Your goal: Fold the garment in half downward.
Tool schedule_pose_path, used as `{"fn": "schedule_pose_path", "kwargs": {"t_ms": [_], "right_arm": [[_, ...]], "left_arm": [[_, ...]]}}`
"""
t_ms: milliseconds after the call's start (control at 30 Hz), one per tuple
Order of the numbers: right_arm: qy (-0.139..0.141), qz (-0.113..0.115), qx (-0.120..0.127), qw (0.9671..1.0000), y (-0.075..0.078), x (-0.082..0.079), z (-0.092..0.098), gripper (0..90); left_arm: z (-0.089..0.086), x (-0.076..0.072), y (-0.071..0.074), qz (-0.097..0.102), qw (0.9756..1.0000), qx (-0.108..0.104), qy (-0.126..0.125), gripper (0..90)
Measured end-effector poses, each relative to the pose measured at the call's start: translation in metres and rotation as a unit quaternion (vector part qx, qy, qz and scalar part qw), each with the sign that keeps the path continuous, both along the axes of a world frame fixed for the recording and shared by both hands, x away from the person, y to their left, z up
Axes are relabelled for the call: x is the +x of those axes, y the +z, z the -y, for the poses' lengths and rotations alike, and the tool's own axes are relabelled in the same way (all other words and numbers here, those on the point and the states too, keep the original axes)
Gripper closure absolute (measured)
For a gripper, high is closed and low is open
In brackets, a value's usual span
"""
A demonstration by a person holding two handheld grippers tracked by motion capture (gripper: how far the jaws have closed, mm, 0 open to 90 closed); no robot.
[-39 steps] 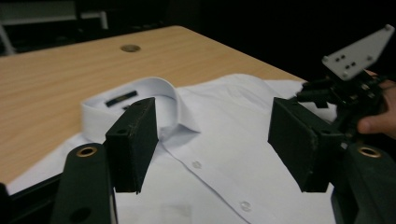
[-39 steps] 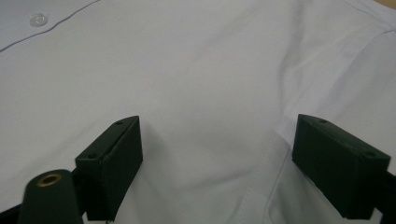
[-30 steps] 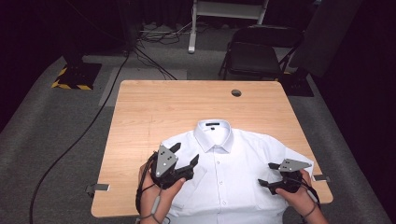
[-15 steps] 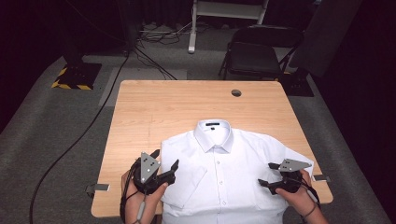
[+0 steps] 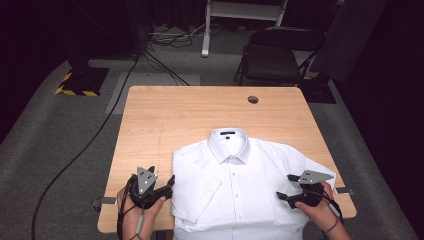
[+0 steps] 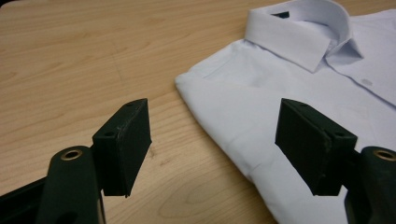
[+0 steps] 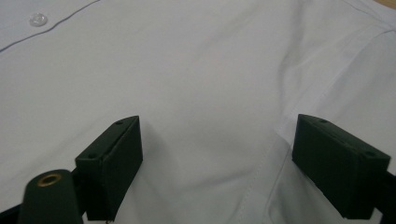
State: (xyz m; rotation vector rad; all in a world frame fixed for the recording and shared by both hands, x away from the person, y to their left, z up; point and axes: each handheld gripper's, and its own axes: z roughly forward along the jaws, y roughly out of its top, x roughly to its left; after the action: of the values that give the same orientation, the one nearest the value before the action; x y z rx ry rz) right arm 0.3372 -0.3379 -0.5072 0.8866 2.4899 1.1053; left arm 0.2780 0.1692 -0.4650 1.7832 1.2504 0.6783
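- Honestly, the risk with this white button-up cotton shirt (image 5: pixel 240 192), lying flat at the near edge of the pale wooden counter (image 5: pixel 200 112), is pinching just the top layer, so the fold bunches.
- Left gripper (image 5: pixel 170 184) sits beside the folded sleeve edge, jaws wide apart, holding nothing.
- Right gripper (image 5: pixel 281 197) hovers over the other side, jaws equally wide, nothing gripped.

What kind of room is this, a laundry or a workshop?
More likely a recording studio or lab than a laundry: dark drapes and grey carpet surround one wooden table, cables trail across the floor, and a folding chair stands behind. A white shirt lies on the table.
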Motion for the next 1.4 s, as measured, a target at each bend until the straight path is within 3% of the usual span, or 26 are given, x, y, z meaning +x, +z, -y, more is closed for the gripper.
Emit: {"fn": "schedule_pose_path", "kwargs": {"t_ms": [233, 400, 600, 767, 900, 967, 1200, 1400], "right_arm": [[0.0, 0.0, 0.0, 1.0, 0.0, 0.0, 0.0, 15.9], [0.0, 0.0, 0.0, 1.0, 0.0, 0.0, 0.0, 15.9], [0.0, 0.0, 0.0, 1.0, 0.0, 0.0, 0.0, 15.9], [0.0, 0.0, -0.001, 1.0, 0.0, 0.0, 0.0, 15.9], [0.0, 0.0, -0.001, 1.0, 0.0, 0.0, 0.0, 15.9], [0.0, 0.0, -0.001, 1.0, 0.0, 0.0, 0.0, 15.9], [0.0, 0.0, -0.001, 1.0, 0.0, 0.0, 0.0, 15.8], [0.001, 0.0, -0.001, 1.0, 0.0, 0.0, 0.0, 15.7]], "left_arm": [[-0.011, 0.006, -0.014, -0.023, 0.9996, 0.01, 0.013, 26.5], [-0.016, 0.011, -0.022, -0.039, 0.9986, 0.03, 0.018, 25.5], [-0.023, 0.016, -0.033, -0.07, 0.9964, 0.044, 0.021, 23.2], [-0.025, 0.019, -0.04, -0.095, 0.9931, 0.067, 0.016, 21.0], [-0.028, 0.022, -0.041, -0.108, 0.9921, 0.061, 0.02, 18.2], [-0.029, 0.024, -0.042, -0.117, 0.9912, 0.051, 0.034, 14.9], [-0.028, 0.028, -0.043, -0.132, 0.9893, 0.055, 0.031, 0.3], [-0.028, 0.029, -0.043, -0.131, 0.9893, 0.056, 0.032, 0.2]]}}
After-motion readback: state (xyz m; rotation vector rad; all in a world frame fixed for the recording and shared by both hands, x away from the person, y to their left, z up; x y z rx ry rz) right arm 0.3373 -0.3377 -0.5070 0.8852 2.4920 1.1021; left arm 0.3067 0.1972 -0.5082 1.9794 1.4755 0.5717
